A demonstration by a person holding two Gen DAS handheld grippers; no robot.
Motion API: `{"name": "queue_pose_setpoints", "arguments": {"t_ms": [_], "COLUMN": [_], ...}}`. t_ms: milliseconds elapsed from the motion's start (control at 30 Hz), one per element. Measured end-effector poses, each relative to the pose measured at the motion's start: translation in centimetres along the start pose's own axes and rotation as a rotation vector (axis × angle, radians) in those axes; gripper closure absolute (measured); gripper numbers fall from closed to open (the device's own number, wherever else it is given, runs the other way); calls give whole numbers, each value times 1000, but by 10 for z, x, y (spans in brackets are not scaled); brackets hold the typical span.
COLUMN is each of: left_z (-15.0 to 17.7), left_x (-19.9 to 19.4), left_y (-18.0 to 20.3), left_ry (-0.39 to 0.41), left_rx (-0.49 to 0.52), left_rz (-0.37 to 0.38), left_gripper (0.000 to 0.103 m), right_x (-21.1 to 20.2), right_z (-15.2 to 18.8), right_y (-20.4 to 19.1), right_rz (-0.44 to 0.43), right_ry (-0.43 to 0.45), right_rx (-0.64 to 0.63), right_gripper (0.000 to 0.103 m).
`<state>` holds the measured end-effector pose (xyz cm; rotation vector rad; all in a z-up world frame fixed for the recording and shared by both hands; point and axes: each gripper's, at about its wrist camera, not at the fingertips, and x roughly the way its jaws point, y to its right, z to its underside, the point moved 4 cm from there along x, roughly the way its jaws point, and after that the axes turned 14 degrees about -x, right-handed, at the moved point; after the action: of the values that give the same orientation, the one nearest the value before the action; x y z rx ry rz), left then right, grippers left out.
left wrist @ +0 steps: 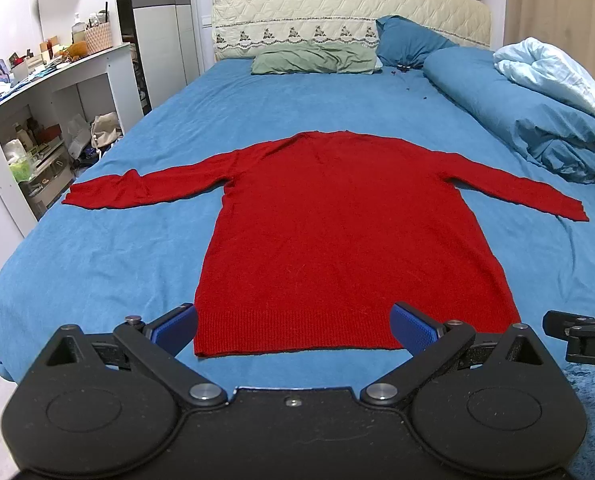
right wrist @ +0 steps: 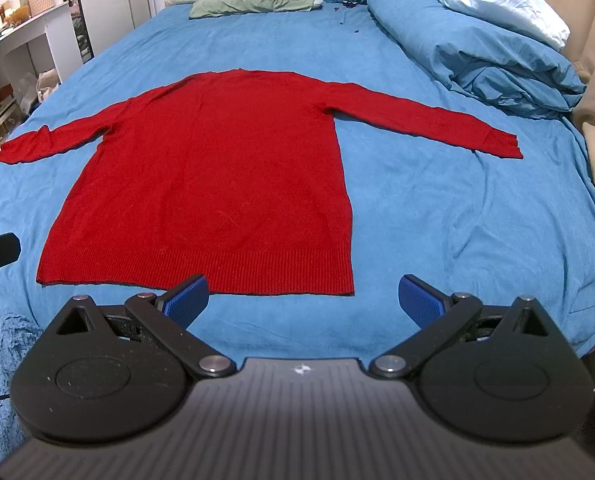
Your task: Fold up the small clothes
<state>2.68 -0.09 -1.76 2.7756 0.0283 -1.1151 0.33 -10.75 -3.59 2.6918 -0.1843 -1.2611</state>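
Observation:
A red long-sleeved sweater lies flat on the blue bed, hem toward me, both sleeves spread out sideways. It also shows in the right wrist view. My left gripper is open and empty, hovering just above the hem's middle. My right gripper is open and empty, near the hem's right corner, above the bed. The right gripper's edge shows at the far right of the left wrist view.
A bunched blue duvet with a pale blue blanket lies along the bed's right side. Green and blue pillows sit at the headboard. White shelves stand left of the bed. A fuzzy blue rug lies below.

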Motion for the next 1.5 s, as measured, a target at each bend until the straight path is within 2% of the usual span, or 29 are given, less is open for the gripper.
{"name": "queue_pose_setpoints", "arguments": {"t_ms": [600, 700, 867, 1000, 1167, 1367, 1500], "left_z": [-3, -21, -85, -137, -176, -191, -181], "left_x": [0, 1, 12, 47, 126, 223, 281], "left_y": [1, 11, 49, 94, 152, 211, 232], "left_ry": [5, 36, 134, 169, 75, -31, -92], "left_rx": [0, 13, 55, 116, 143, 186, 174], "left_rz": [-5, 9, 116, 160, 237, 227, 219], "left_gripper": [0, 0, 0, 0, 0, 0, 0], "right_x": [4, 2, 3, 13, 52, 124, 172], "right_z": [-1, -6, -46, -84, -116, -118, -99], "right_y": [1, 9, 60, 122, 202, 276, 299], "right_rz": [-9, -20, 7, 81, 199, 221, 212], "right_ry": [2, 16, 86, 156, 186, 171, 152], "right_rx": [8, 30, 103, 180, 276, 395, 455], "right_gripper": [0, 0, 0, 0, 0, 0, 0]}}
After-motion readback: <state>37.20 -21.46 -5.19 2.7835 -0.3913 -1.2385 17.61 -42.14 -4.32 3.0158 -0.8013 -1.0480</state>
